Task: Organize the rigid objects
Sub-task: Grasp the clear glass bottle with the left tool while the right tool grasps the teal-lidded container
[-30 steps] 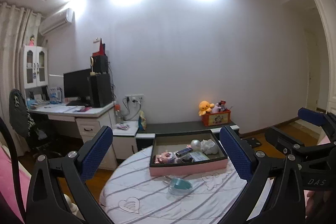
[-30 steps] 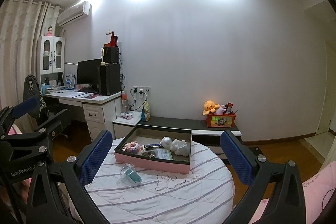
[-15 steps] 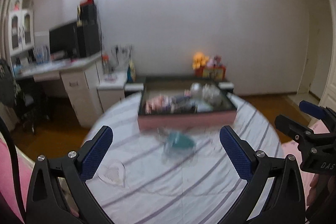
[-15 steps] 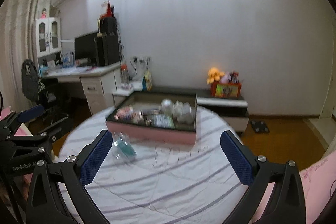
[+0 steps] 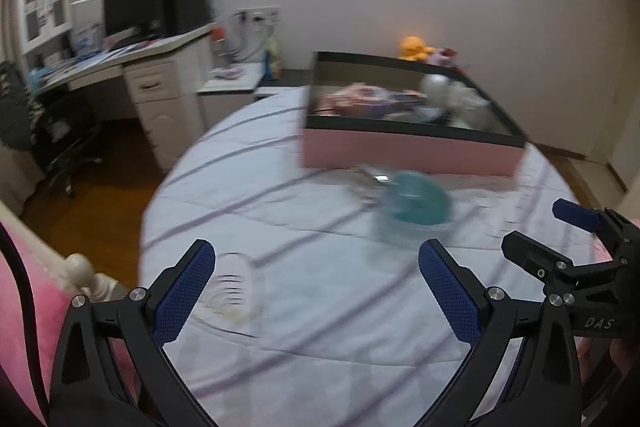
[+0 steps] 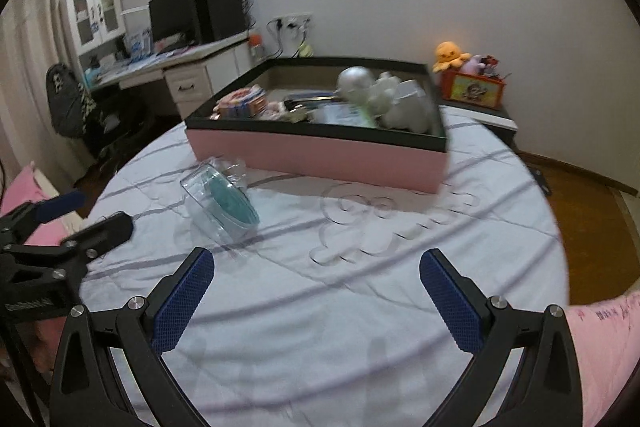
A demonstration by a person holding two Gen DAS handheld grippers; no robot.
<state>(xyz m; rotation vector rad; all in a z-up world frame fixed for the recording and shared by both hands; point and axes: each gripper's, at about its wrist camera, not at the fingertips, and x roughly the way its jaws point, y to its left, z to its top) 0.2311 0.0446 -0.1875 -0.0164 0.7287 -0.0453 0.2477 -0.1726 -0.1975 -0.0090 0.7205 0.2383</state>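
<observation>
Jaws of both grippers stand wide apart and hold nothing. Left gripper (image 5: pixel 316 289) hovers above the round desk with a white striped cloth (image 5: pixel 320 327); ahead of its jaws and toward the right-hand finger lies a clear plastic case with a teal round insert (image 5: pixel 412 207), blurred in that view. Beyond the case, touching or just beside it, sits a shallow pink-sided tray with a black rim (image 5: pixel 408 147), filled with small items including a silver ball (image 6: pixel 356 81) and white figures. Right gripper (image 6: pixel 316 289) hovers over bare cloth; the case (image 6: pixel 224 199) lies ahead of its left-hand finger, the tray (image 6: pixel 320 155) farther ahead. Each gripper shows at the edge of the other's view.
</observation>
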